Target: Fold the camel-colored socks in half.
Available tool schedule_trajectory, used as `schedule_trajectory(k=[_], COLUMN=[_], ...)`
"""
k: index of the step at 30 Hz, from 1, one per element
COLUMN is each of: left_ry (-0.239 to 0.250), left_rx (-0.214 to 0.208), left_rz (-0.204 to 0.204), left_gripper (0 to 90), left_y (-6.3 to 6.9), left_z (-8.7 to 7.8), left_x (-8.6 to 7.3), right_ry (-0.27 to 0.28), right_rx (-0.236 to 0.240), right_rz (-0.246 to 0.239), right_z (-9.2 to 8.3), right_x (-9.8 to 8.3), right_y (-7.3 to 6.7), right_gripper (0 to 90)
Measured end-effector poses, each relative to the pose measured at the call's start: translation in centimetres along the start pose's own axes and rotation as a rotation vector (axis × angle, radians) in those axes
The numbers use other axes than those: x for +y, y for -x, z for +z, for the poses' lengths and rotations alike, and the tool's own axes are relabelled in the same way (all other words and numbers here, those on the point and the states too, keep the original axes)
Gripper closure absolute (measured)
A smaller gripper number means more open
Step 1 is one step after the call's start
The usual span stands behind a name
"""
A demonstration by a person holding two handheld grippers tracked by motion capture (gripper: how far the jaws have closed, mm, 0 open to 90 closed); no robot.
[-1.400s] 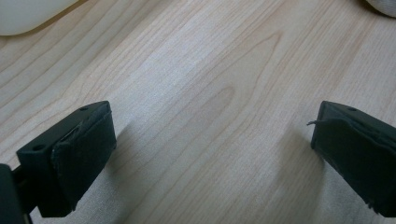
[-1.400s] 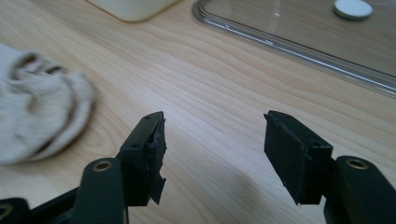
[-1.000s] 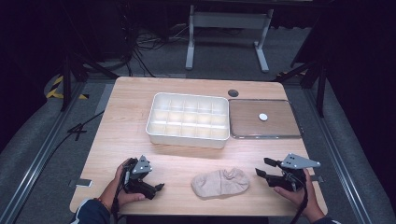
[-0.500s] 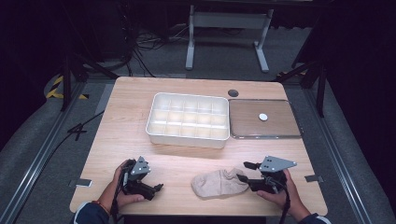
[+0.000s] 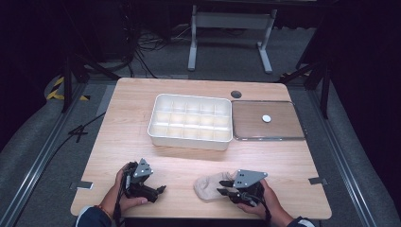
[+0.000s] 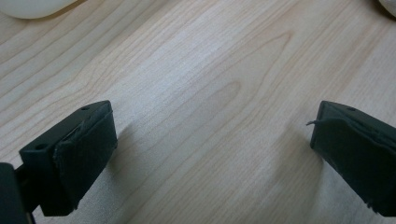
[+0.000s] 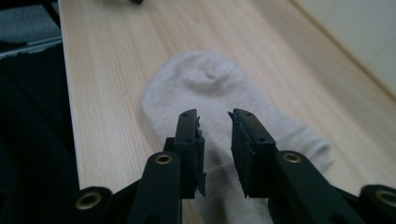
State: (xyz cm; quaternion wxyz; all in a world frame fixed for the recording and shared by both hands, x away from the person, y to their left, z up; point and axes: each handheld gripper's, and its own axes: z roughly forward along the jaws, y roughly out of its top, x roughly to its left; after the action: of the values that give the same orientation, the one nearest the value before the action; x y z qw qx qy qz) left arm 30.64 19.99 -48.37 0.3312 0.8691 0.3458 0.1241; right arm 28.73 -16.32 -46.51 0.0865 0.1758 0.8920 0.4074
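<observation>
Limp beige knit sock [image 7: 219, 93] under right hand-held gripper [image 7: 214, 122], black jaws narrowing, small gap, nothing pinched

In the high view the bench [image 5: 142, 113] is lit evenly from above while the floor and room around it sink almost to black. The white compartment tray [image 5: 190, 121] throws a soft, short shadow on its near side. The picture is slightly soft and grainy. In the left gripper view the wood grain is sharp, with faint blurred shadows beside the jaws. In the right gripper view the beige sock [image 7: 219, 93] is in fair focus, the far bench and nearest jaw parts blurred, its left edge dark.
</observation>
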Motion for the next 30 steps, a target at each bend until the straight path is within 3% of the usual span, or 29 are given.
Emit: schedule_trajectory(k=[2, 8, 12, 13, 15, 19, 23, 27, 30], left_ry=[0.007, 0.005, 0.014, 0.016, 0.033, 0.080, 0.095, 0.083, 0.047], left_rx=[0.004, -0.007, -0.061, -0.078, -0.134, -0.176, -0.185, -0.176, -0.153], left_rz=[-0.002, 0.006, 0.005, -0.001, -0.051, -0.097, -0.069, -0.038, -0.012], left_gripper=[5.9, 16.7, 21.2, 22.5, 26.0, 28.0, 31.2, 31.6, 31.7], left_y=[0.3, 1.8, 3.3, 3.6, 3.9, 4.0, 4.6, 5.1, 5.5], left_z=[-0.1, 0.5, 1.4, 1.6, 2.1, 2.6, 3.2, 3.7, 4.2], left_x=[0.1, 1.2, 2.3, 2.7, 3.5, 4.5, 5.3, 5.8, 5.9], right_ry=[-0.056, -0.010, -0.008, -0.009, -0.006, -0.006, -0.007, -0.008, -0.009], right_rx=[-0.008, 0.028, 0.014, 0.012, 0.010, -0.007, -0.011, -0.025, -0.027], right_rz=[-0.006, 0.050, 0.043, 0.042, 0.039, 0.030, 0.030, 0.025, 0.026], right_z=[0.9, 1.0, 1.2, 1.2, 1.4, 1.8, 2.3, 3.0, 3.3], right_x=[-0.4, -1.0, -0.9, -0.9, -0.8, -0.4, 0.0, 0.6, 0.9], right_y=[-0.1, 0.6, 0.4, 0.3, 0.3, 0.0, -0.1, -0.3, -0.4], right_gripper=[73.5, 74.4, 74.6, 74.7, 74.9, 75.7, 76.1, 77.3, 77.8])
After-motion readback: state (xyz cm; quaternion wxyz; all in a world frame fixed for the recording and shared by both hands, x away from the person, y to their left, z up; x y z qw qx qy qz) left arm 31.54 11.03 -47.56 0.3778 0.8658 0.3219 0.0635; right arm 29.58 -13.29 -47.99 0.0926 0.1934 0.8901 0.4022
